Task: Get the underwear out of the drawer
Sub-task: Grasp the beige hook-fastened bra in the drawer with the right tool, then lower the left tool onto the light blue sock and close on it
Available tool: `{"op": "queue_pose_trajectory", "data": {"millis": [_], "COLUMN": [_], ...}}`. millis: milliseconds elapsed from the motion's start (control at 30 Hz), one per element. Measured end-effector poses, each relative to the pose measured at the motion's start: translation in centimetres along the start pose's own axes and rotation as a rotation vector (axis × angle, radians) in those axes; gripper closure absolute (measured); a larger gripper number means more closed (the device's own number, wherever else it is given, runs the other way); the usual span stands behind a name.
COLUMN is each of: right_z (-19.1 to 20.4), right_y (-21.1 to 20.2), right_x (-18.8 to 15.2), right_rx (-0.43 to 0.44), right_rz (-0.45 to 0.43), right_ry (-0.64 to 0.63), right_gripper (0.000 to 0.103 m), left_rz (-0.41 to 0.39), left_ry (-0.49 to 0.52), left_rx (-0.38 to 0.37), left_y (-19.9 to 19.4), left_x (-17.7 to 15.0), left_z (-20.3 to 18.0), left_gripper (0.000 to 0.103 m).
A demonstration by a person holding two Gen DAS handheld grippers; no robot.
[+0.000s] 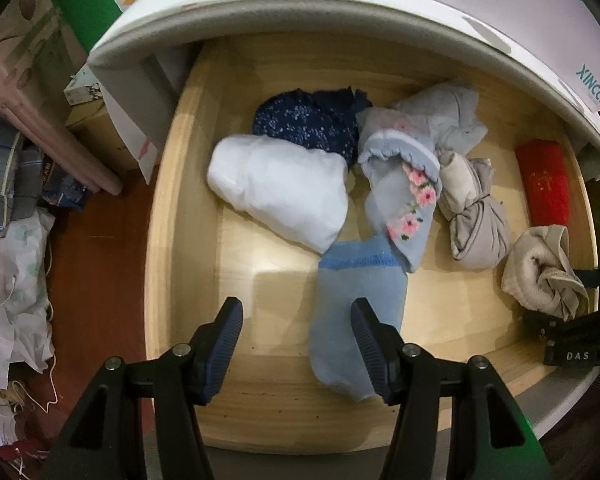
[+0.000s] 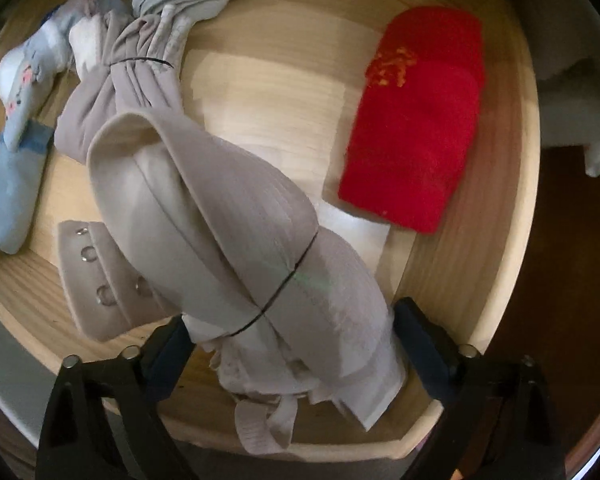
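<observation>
An open wooden drawer point(image 1: 188, 200) holds rolled clothes. My right gripper point(image 2: 292, 340) has its jaws on both sides of a beige underwear bundle point(image 2: 228, 240) tied with a black band, at the drawer's front right; the same bundle shows in the left wrist view point(image 1: 540, 272). My left gripper point(image 1: 296, 336) is open above the drawer's front, its right finger over a light blue sock point(image 1: 352, 312). A second beige bundle point(image 1: 476, 220) lies further back.
Also in the drawer are a white roll point(image 1: 284, 188), a dark blue speckled item point(image 1: 308, 120), a floral blue sock point(image 1: 408, 200), a grey bundle point(image 1: 452, 116) and a red roll point(image 1: 544, 184). A white cabinet top point(image 1: 340, 12) overhangs the back. Clutter lies on the floor at left point(image 1: 16, 240).
</observation>
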State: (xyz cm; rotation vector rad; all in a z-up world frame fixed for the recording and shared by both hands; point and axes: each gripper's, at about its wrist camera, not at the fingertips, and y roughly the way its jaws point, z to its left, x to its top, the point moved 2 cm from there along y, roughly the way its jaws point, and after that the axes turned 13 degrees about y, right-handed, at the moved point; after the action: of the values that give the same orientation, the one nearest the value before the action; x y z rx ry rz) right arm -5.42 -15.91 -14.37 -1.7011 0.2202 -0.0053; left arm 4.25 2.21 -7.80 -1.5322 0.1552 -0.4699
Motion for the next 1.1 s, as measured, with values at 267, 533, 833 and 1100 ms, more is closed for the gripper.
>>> {"op": "queue_pose_trajectory", "data": {"millis": [267, 533, 833, 1100], "right_z": [-1.4, -3.1, -3.9, -4.2], "right_y": [-1.0, -1.4, 0.1, 0.7], "right_x": [2.7, 1.0, 1.0, 1.4], "right_rx": [0.065, 0.082, 0.094, 0.097], "right_rz": [-0.017, -0.047, -0.053, -0.061], "right_ry": [0.066, 0.076, 0.073, 0.067], "right_gripper": [0.040, 0.045, 0.045, 0.043], "left_rz": [0.018, 0.012, 0.034, 0.079], "left_ry": [0.027, 0.053, 0.056, 0.004], "left_rx": [-0.001, -0.019, -0.065, -0.055], "left_y": [0.7, 0.3, 0.3, 1.7], "left_x": [0.5, 0.7, 0.8, 2.1], "left_z": [-1.4, -2.5, -4.1, -5.0], "left_gripper": [0.045, 0.045, 0.045, 0.045]}}
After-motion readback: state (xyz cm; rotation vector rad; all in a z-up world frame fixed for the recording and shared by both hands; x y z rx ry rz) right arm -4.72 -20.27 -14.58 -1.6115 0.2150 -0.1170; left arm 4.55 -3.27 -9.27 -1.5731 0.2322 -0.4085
